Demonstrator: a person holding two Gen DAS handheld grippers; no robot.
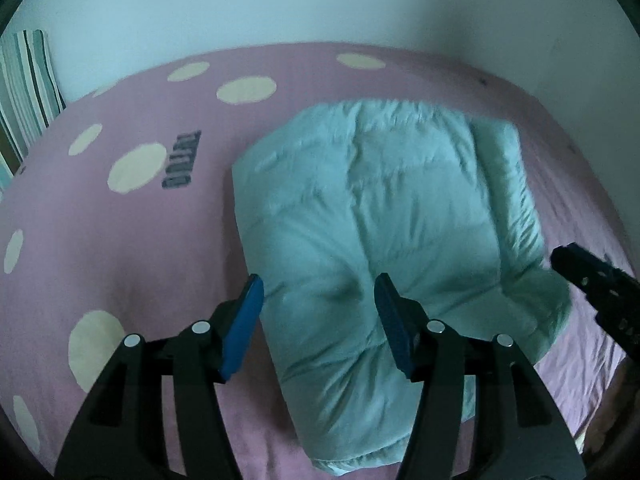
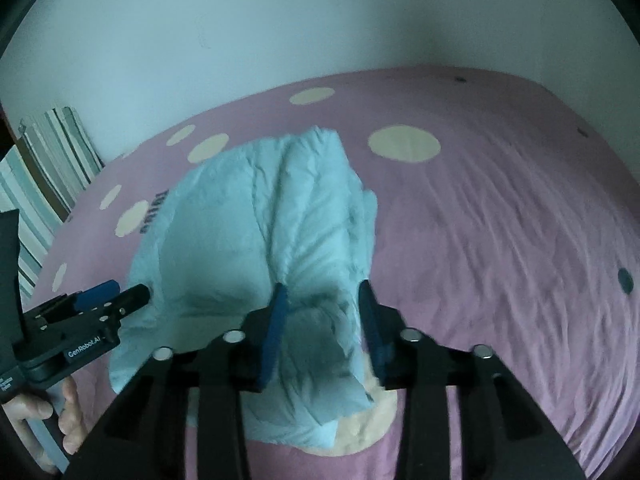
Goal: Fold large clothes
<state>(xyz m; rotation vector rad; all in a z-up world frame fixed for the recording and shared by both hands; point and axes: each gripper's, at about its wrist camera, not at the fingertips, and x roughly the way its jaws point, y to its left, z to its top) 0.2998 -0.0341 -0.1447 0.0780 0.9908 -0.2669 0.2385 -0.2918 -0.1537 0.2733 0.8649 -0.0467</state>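
A pale mint puffy quilted garment (image 1: 380, 216) lies folded in a thick bundle on the pink bed. It also shows in the right wrist view (image 2: 256, 232). My left gripper (image 1: 318, 288) is open, its blue pads just above the garment's near left part. My right gripper (image 2: 322, 300) is open, its pads straddling a raised fold at the garment's near right edge without clamping it. The right gripper's tip shows at the right edge of the left wrist view (image 1: 592, 284). The left gripper shows at the left of the right wrist view (image 2: 116, 296).
The pink bed sheet (image 1: 120, 248) has cream dots and a dark printed word (image 1: 182, 160). Striped pillows (image 1: 28, 84) lean at the far left against the pale wall (image 2: 320, 20). The bed's right side (image 2: 520, 240) is wrinkled sheet.
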